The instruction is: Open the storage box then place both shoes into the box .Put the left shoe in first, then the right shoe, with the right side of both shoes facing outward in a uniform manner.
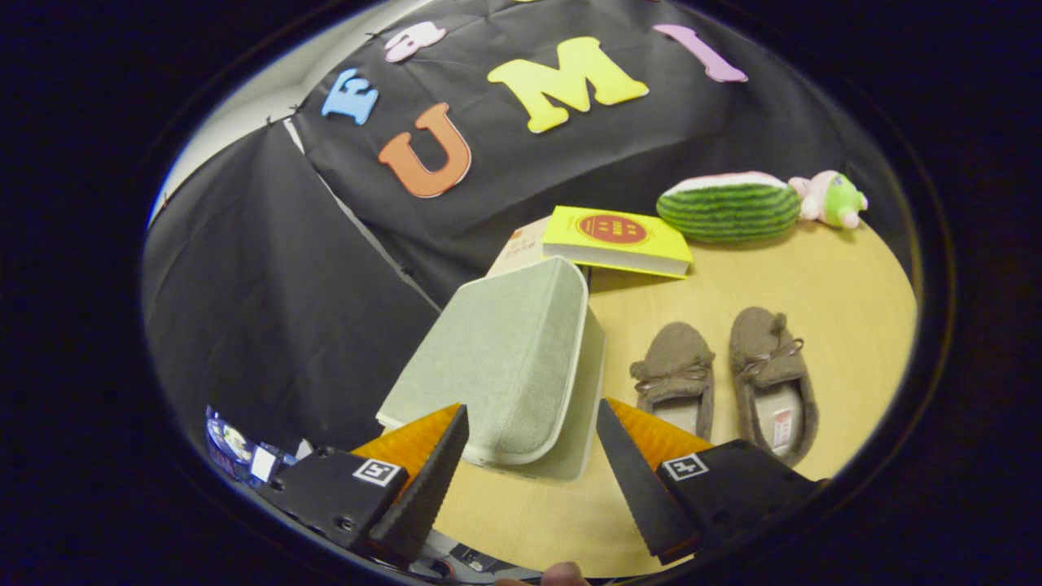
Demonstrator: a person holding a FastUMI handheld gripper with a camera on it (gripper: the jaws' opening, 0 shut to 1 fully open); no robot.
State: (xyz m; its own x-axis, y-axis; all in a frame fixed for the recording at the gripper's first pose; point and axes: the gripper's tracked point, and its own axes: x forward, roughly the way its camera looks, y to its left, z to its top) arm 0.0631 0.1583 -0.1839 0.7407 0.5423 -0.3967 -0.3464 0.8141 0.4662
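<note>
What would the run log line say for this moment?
stage: approach | claw: open, around near corner of storage box | box lid: closed | shoes: paired on table, beside box, untouched

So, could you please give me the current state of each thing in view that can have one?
Grey-green fabric storage box: lid down, closed, just ahead of the fingers.
Pair of brown fuzzy slippers: side by side on the wooden table, outside the box, upright.
Yellow book: closed, lying flat beyond the box.
Watermelon-slice plush: lying on the table.
Gripper: open, holding nothing.
</note>
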